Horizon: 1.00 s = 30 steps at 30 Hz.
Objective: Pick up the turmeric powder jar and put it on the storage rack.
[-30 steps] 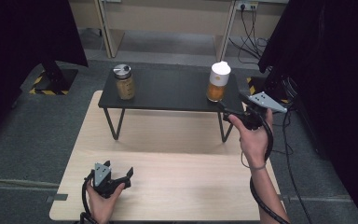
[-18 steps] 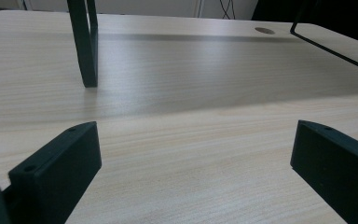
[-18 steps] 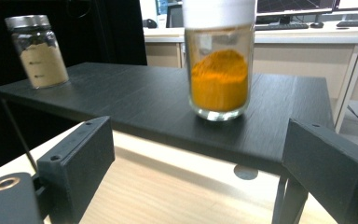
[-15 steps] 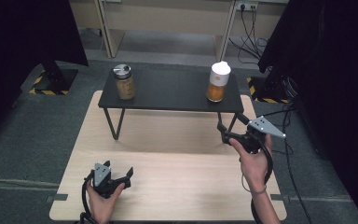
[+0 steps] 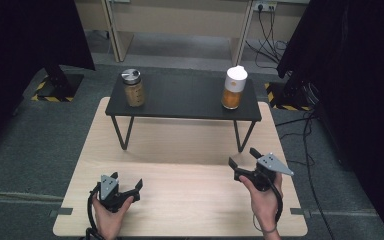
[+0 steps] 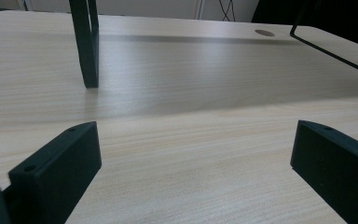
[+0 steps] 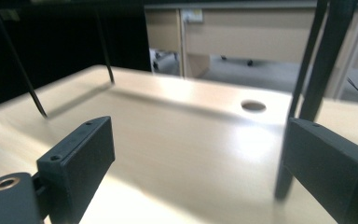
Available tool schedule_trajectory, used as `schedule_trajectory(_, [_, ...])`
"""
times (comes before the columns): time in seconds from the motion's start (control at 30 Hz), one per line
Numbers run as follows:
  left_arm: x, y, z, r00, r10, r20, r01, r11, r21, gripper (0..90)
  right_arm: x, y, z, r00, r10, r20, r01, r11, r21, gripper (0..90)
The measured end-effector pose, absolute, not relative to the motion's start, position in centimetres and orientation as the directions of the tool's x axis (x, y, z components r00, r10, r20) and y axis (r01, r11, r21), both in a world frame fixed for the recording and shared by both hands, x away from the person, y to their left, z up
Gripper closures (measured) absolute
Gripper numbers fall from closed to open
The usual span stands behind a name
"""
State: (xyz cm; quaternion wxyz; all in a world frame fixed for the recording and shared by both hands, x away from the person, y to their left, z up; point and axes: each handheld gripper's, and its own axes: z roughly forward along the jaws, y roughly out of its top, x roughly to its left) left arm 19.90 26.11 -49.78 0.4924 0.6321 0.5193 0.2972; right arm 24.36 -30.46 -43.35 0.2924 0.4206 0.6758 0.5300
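Tongs in both hands stand wide apart with nothing between them. The left tongs (image 5: 128,187) sit low over the near-left part of the wooden table (image 5: 190,200), and the hand (image 5: 109,212) that holds them is cut off by the bottom edge of the high view. The right tongs (image 5: 243,159) hover near the table's right side, just in front of the right leg of the small black stand (image 5: 180,100). On that stand, well apart from both tongs, a brown jar (image 5: 134,88) with a metal lid stands at the left end and an orange jar (image 5: 233,88) with a white cap at the right end; their labels are too small to read. In the right gripper view the table surface is blurred and washed out by glare, and the stand's leg (image 7: 318,70) runs out of the top edge.
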Motion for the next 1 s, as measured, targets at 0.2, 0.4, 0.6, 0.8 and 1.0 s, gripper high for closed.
schedule_trajectory(0.2, [19.9, 26.1, -49.8, 0.284, 0.949, -0.137, 0.362, 0.026, 0.932, 0.8, 23.3, -30.6, -46.4, -0.446, 0.892, 0.075, 0.330, 0.087, 0.940, 9.3])
schedule_trajectory(0.4, [19.8, 26.1, -49.8, 0.283, 0.950, -0.135, 0.361, 0.025, 0.932, 0.8, 22.4, -30.7, -47.6, -0.441, 0.893, 0.090, 0.343, 0.075, 0.936, 9.3])
schedule_trajectory(0.6, [19.8, 26.0, -49.8, 0.282, 0.950, -0.134, 0.358, 0.025, 0.933, 0.8, 21.7, -30.5, -48.1, -0.444, 0.892, 0.081, 0.340, 0.084, 0.937, 9.3])
schedule_trajectory(0.8, [19.8, 26.0, -49.8, 0.281, 0.951, -0.130, 0.357, 0.022, 0.934, 0.8, 21.2, -30.6, -48.9, -0.439, 0.894, 0.093, 0.360, 0.081, 0.929, 9.3])
schedule_trajectory(1.0, [19.7, 26.1, -49.9, 0.279, 0.951, -0.136, 0.355, 0.029, 0.934, 0.8, 20.9, -30.6, -49.3, -0.435, 0.896, 0.091, 0.360, 0.080, 0.929, 9.3])
